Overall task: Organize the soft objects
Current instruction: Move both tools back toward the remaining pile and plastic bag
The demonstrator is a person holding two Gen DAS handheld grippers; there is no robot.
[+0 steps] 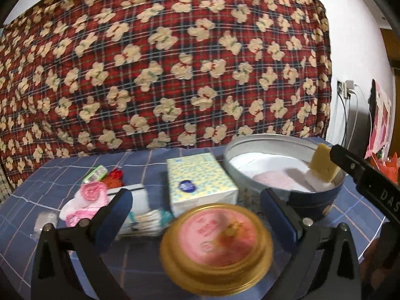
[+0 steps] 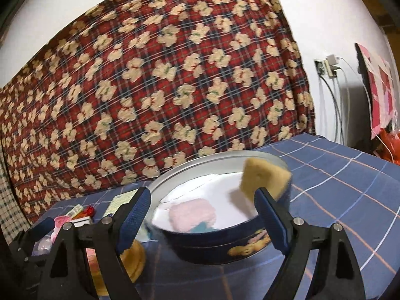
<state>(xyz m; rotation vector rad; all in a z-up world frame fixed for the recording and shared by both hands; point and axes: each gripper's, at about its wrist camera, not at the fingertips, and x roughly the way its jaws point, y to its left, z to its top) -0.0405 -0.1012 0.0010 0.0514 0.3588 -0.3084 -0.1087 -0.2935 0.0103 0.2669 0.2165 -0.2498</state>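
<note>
**Presently: sponge at the tin's rim, both grippers empty**

Evidently the step in hand is filling the round tin [image 2: 225, 247] with the soft items; the yellow sponge [image 2: 265, 178] sits tilted on edge against the tin's far right wall, its top corner above the rim, and whether it is resting or falling the blurred frames do not settle; the right gripper [image 2: 202, 212] has its jaws wide apart with nothing between the pads, the sponge lying just beyond the right finger and seemingly clear of it; the left gripper [image 1: 197, 215] is likewise spread and empty, hanging over the gold-rimmed lid [image 1: 216, 247], which lies flat on the tabletop [image 1: 50, 175]

Judgement on method: the next soft piece, probably the pink knitted item [image 1: 87, 200] at the left, should be taken by its bulk rather than a loose edge, carried over the rim and let go low inside so that it does not catch on the wall; the sponge would sit better laid flat

Materials: the tin is thin metal, bright inside, dark blue outside with a printed figure; inside lies a white lining and a pink fluffy cloth [image 2: 192, 212], with a scrap of teal beside it; the sponge is porous, squared, easily squeezed; the tissue pack [image 1: 200, 182] is a soft plastic-wrapped block; a bundle of cotton swabs [image 1: 147, 221] lies beside it; the checked blue cloth over the tabletop is smooth and may slide under a dragging finger
</note>
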